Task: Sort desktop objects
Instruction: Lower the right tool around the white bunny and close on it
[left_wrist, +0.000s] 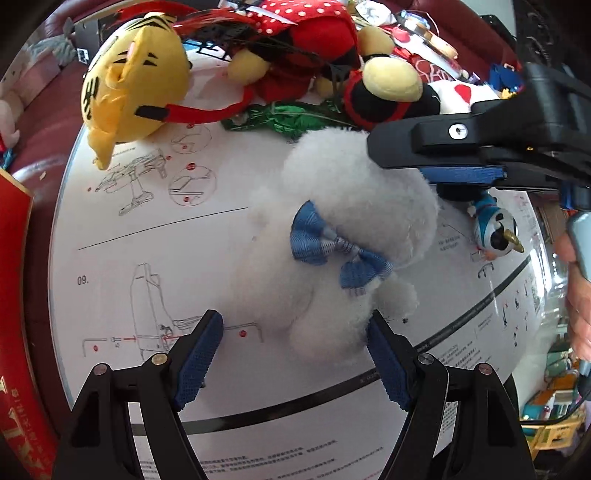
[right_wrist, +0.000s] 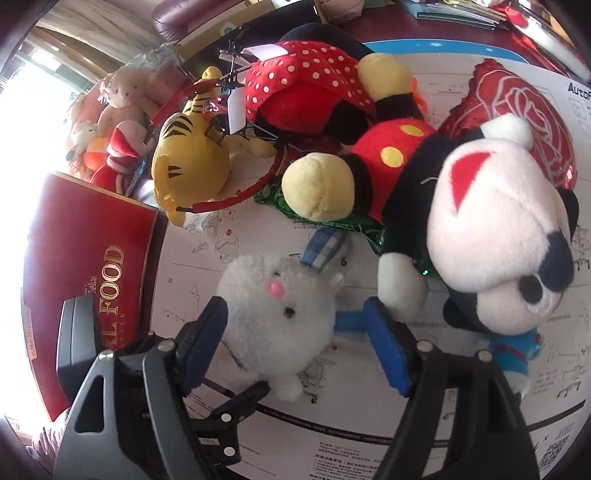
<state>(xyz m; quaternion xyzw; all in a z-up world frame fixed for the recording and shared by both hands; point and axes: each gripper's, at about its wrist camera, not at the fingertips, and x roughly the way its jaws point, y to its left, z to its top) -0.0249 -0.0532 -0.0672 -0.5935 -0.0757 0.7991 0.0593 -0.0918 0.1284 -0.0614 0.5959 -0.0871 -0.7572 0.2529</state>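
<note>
Left wrist view: our left claw (left_wrist: 295, 360) stands open around the white plush (left_wrist: 332, 251) on the table (left_wrist: 147, 236), pads not pressing. Closing could catch only fluff and let it slip.

Right wrist view: our right claw (right_wrist: 299, 343) is open around the plush's head (right_wrist: 277, 310); both pulling could tug it apart, or nudge the mouse toy (right_wrist: 498, 236) beside it.

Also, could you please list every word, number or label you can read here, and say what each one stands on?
"09." on the white printed instruction sheet, beside a chair diagram.
"FOOD" in gold capitals on the dark red box; an "L" before it ends a word that is otherwise hidden.
"AutoF", cut off, at the sheet's upper right corner in the right wrist view.
The sheet's small paragraphs, the QR code and the box's side strip are too small to read.
</note>
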